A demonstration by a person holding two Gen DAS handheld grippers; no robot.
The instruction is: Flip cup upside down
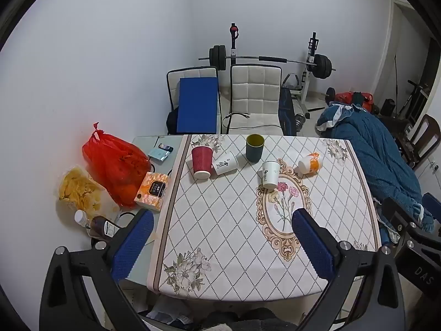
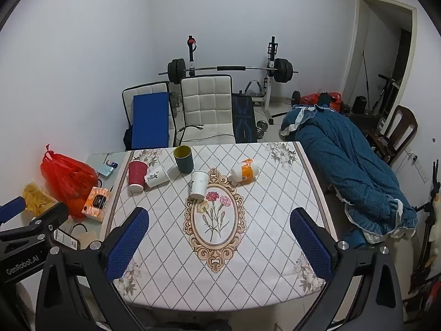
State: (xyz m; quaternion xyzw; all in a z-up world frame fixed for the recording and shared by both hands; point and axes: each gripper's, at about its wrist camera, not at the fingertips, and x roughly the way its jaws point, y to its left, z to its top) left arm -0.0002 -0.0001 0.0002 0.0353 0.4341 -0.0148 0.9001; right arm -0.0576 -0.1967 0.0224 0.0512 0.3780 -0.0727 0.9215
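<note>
Left gripper (image 1: 223, 240): fingers (image 1: 133, 244) spread wide, nothing between them, hovering over the near edge of the surface (image 1: 226, 248). Right gripper (image 2: 217, 238): same — fingers (image 2: 310, 241) wide apart, holding nothing, above the near edge over the floral oval print.

Cups sit in a loose row toward the far side of the surface, well apart from both grippers:
- red cup (image 1: 202, 162) far left, standing rim up, tilted in the fisheye
- white cup (image 1: 226, 163) with black script lying on its side, touching the red one
- dark green cup (image 1: 255, 147) upright, yellow inside, farthest back
- second white cup (image 1: 270, 174) standing near centre, at the top of the oval
- orange-white cup (image 1: 311, 163) on its side, to the right

Left of the cloth on bare surface: red bag (image 1: 115, 165), orange box (image 1: 152, 190), snack bag (image 1: 78, 190), bottle (image 1: 95, 223).

Right of the surface: blue quilt (image 2: 350, 171). Far wall: two white chairs (image 2: 206, 104), barbell rack (image 2: 231, 69).
</note>
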